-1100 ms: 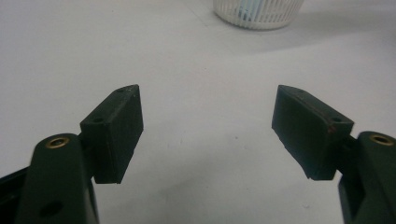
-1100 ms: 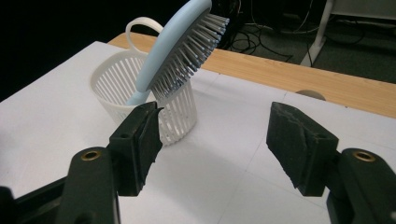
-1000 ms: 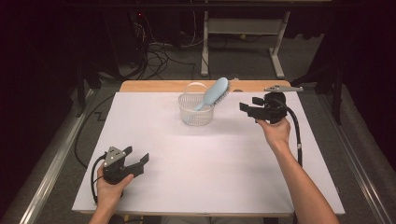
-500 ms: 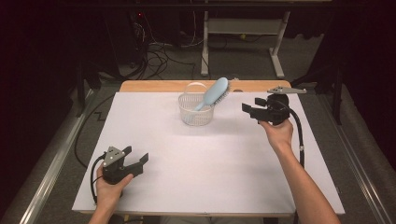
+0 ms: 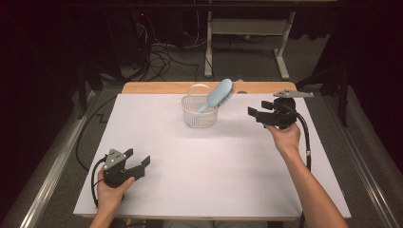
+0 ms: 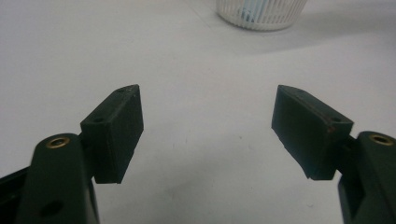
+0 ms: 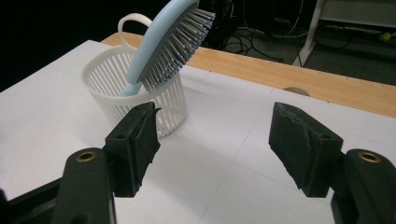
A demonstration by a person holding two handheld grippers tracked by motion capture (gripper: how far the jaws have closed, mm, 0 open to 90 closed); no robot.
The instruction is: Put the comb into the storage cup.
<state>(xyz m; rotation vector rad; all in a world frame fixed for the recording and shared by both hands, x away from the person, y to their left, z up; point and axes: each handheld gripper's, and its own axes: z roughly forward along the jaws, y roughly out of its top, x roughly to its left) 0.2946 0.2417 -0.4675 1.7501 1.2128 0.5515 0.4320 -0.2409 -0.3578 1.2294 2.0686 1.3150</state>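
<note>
Table (image 5: 190, 199) with white sheet covering most of top; bare wooden strip (image 5: 157, 88) along far edge. White slatted basket (image 5: 198, 114) stands upright on the sheet near far edge, about centre. Left gripper (image 5: 138, 164) sits low at near-left corner; contact with the sheet unclear.

From my left gripper (image 5: 135, 167), jaws spread wide, the white table top (image 5: 209, 166) lies bare toward twelve and three o'clock, so I could pass there freely. The one obstacle is the white slotted basket (image 5: 199, 112) at the far middle, with a blue hairbrush (image 5: 217, 95) leaning out of it toward one o'clock. My right gripper (image 5: 254, 114), jaws apart, sits near the basket's three o'clock side, bare table between them.
</note>
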